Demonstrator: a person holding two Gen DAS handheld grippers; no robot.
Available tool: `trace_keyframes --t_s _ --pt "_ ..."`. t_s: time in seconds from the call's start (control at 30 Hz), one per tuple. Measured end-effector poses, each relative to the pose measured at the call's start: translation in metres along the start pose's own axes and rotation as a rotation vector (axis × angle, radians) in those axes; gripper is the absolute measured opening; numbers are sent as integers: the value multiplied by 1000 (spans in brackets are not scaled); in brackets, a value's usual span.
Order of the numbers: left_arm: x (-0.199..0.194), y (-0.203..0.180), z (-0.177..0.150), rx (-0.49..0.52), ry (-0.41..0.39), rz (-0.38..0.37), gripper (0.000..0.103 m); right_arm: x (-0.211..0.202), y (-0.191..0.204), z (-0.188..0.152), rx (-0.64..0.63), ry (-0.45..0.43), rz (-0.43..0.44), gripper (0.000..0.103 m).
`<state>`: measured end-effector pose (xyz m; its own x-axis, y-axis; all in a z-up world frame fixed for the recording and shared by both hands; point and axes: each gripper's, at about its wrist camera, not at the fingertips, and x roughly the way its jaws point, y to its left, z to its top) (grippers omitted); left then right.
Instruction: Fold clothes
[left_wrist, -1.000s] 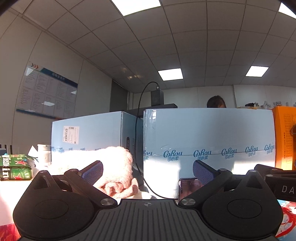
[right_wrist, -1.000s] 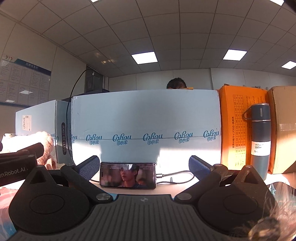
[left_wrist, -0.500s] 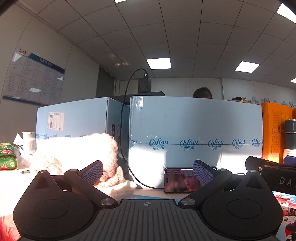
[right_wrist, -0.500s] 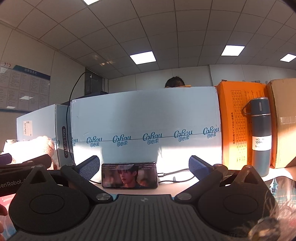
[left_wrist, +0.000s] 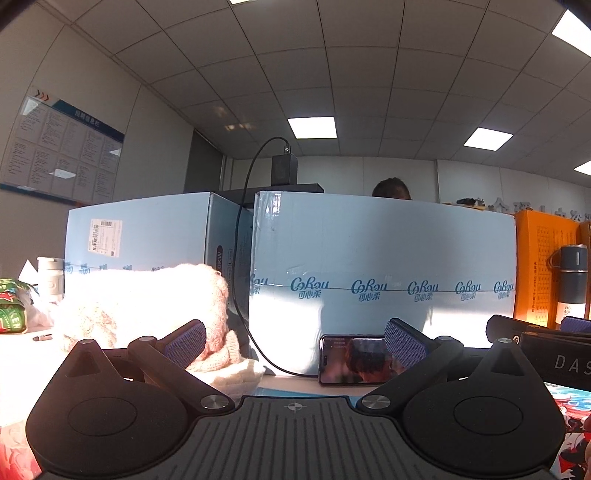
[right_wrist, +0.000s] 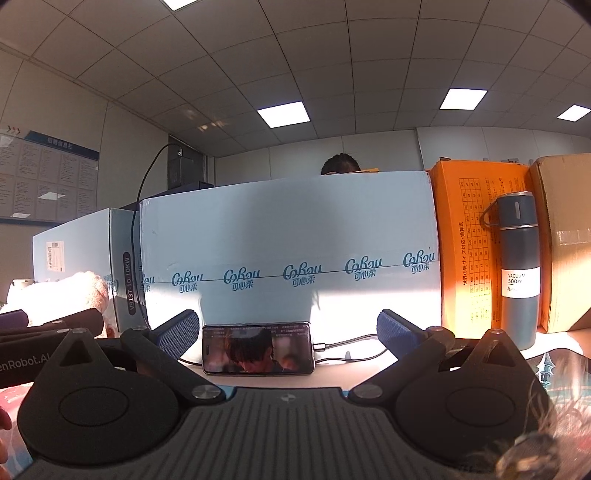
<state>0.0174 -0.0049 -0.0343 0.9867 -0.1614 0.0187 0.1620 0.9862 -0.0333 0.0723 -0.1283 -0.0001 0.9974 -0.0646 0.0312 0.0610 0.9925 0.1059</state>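
- Left gripper (left_wrist: 293, 338): jaws wide, holding nothing; over the last second its view has swung right, away from the clothes.
- Right gripper (right_wrist: 286, 328): also spread wide and empty, facing a phone (right_wrist: 258, 349).
- Pink knit sweater (left_wrist: 147, 299): heaped at far left against the blue boxes (left_wrist: 380, 258), untouched, so folding looks not yet begun.

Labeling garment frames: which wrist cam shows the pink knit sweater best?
Left wrist. The pink knit sweater fills the left-center there, piled beside the light blue box, though sunlight washes out its top. The right wrist view catches only a small patch at the far left edge, partly behind the left gripper.
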Motion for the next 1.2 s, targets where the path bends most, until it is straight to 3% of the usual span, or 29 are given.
trace_keyframes --t_s 1.2 --pt "-1 -1 1 2 3 -11 103 1 -1 0 13 23 3 103"
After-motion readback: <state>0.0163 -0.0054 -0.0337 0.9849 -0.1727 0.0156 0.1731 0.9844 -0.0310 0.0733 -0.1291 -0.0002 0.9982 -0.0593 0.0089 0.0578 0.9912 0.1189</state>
